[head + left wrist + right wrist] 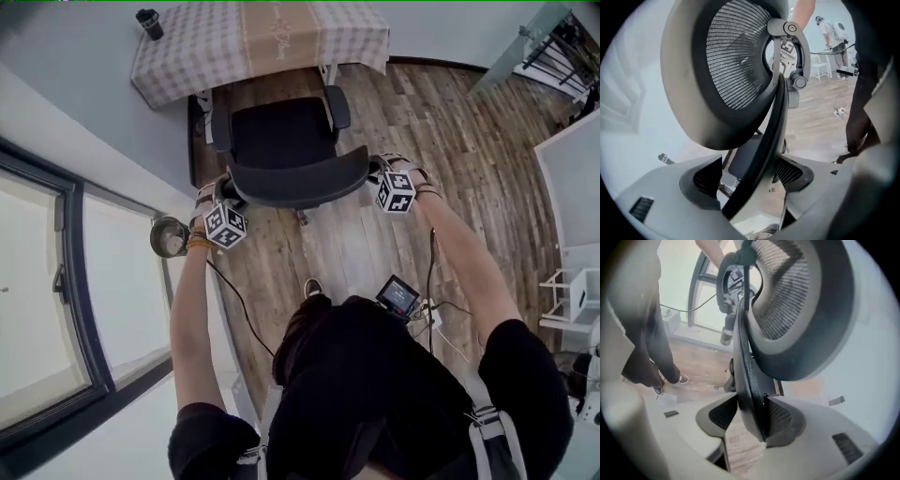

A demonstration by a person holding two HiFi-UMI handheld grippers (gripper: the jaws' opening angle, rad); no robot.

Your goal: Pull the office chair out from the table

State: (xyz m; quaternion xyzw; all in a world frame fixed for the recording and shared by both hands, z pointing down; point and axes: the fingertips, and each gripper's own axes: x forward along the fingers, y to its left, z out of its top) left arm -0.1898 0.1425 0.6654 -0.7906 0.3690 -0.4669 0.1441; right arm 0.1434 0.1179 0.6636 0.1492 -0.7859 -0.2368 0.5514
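Head view: office chair (pixel 281 141) faces the table (pixel 187 56), backrest (pixel 298 183) nearest the person. Only the 2 gripper views show left tongs (pixel 749 180) and right tongs (pixel 751 419) open, loosely straddling its rim.

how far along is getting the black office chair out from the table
Done, it seems: the seat of the black mesh-back office chair shows whole, clear of the checked-cloth table. In hand: left gripper and right gripper straddle the curved backrest rim, jaws apart, not clamping it. Left: probably only lifting both grippers away.
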